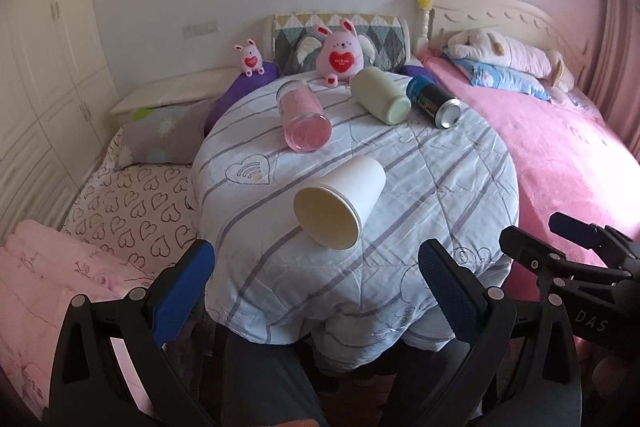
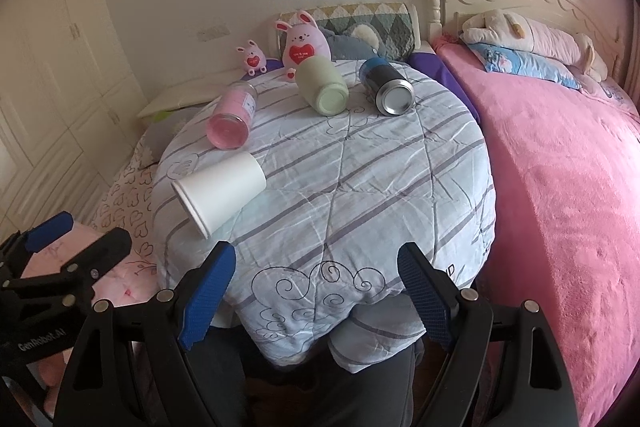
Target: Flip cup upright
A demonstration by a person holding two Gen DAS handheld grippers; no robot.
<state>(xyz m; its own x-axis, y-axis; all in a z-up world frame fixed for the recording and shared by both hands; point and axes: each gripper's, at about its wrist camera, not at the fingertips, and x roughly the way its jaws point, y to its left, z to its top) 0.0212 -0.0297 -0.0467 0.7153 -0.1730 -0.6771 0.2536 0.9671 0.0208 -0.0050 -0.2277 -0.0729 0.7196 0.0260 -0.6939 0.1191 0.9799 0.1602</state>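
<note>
**user1:** White paper cup (image 1: 340, 201) is seen tipped on its side on the round table under a striped quilted cloth (image 1: 420, 195), mouth turned toward the near edge. Behind it, a pink glass jar (image 1: 304, 121), a pale green cylindrical tumbler (image 1: 380, 95) and a black-and-blue metal can (image 1: 436, 101) are also laid flat.

**user2:** Left gripper (image 1: 316, 275) is held wide apart just short of the cup, nothing gripped. Right gripper (image 2: 316, 283) is spread wide too, nothing held, with the cup off to its left (image 2: 220, 193). A pink plush bunny (image 2: 304, 41) is propped at the far edge.
</note>
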